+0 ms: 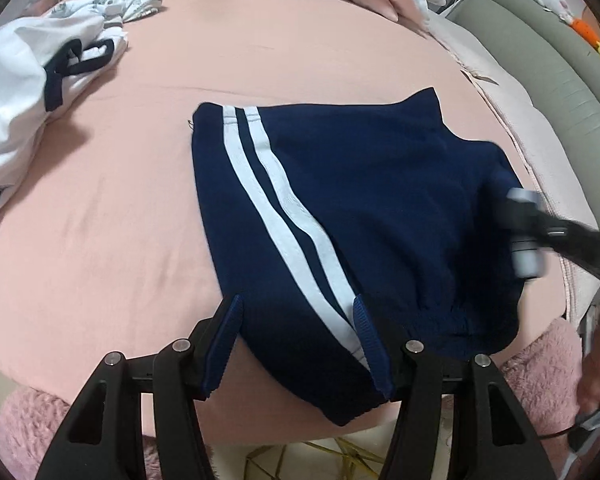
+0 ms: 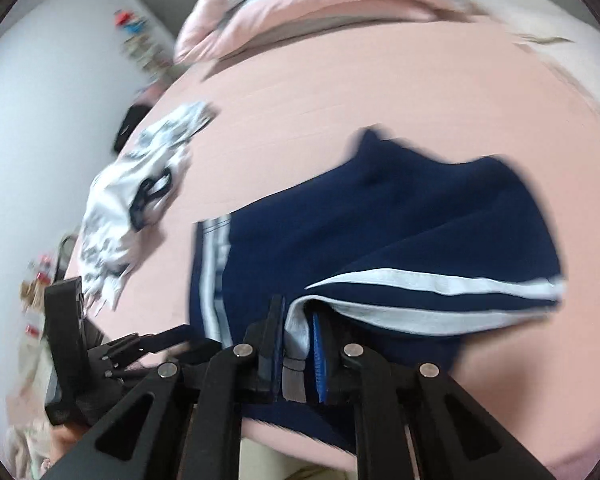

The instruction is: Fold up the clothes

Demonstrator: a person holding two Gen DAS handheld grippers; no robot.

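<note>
Left wrist view: the left gripper has its two jaws spread wide apart, and they hold nothing. One pair of navy shorts lies flat on the pink bed. The near end of the shorts sits right between the jaws, under them. Two white stripes run down the shorts from far ahead toward the right jaw. Far ahead and to the left of the jaws lies one white shirt with dark letters, well apart from the shorts. Past it lies one small white printed cloth. To the right of the jaws, blurry, is the right gripper at the edge of the shorts.

Right wrist view: this picture is blurry. The right gripper has its two jaws nearly closed, pinching a white-striped fold of the navy shorts. The rest of the shorts spreads ahead of the jaws on the bed. The white shirt lies ahead to the left. The left gripper shows just left of the jaws. Pink bedding is piled far ahead.
</note>
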